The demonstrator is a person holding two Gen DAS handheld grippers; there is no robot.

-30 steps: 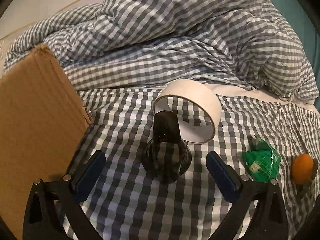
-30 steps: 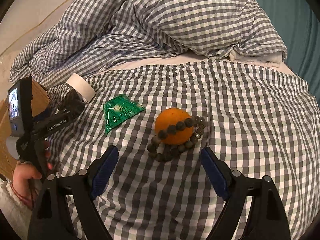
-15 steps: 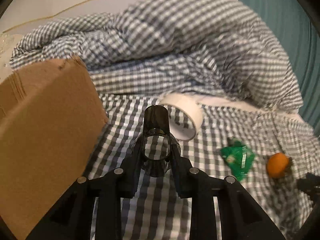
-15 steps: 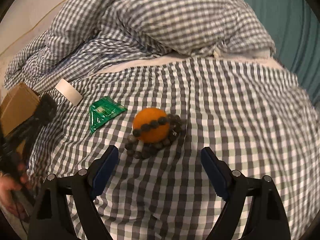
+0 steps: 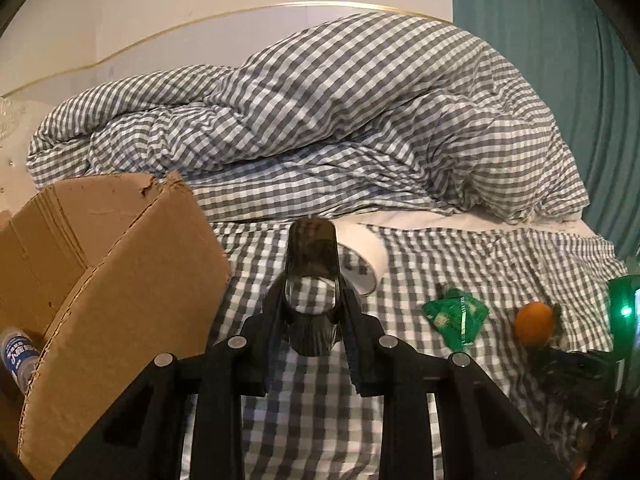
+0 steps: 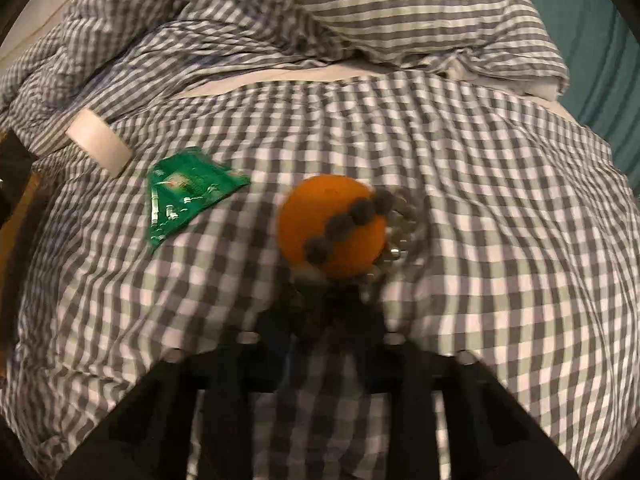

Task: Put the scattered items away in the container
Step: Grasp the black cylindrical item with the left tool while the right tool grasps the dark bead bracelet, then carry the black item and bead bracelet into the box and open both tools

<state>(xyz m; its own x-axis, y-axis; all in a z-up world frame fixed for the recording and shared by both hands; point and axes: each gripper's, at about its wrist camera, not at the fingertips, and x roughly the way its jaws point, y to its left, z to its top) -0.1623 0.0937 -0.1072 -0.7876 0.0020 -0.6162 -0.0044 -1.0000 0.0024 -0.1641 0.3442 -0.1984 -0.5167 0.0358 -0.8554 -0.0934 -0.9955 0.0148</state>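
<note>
We have the left gripper (image 5: 312,312) pinching the dark cup (image 5: 311,280) low at its waist: light, stiff, slick. Right gripper (image 6: 324,320) blurred, cannot tell, by the beads (image 6: 352,216) near the bed's (image 6: 500,240) middle.

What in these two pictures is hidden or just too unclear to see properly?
- Right gripper, right wrist view: motion blur smears its fingers, so open or shut is unclear.
- Dark bead bracelet draped over the round orange fruit: its near end dissolves into that blur.
- Brown cardboard box, left wrist view: the wall hides its inside; only a blue-labelled plastic bottle peeks out.
- White tape roll: partly behind the dark smoky plastic bottle clamped in the left gripper.
</note>
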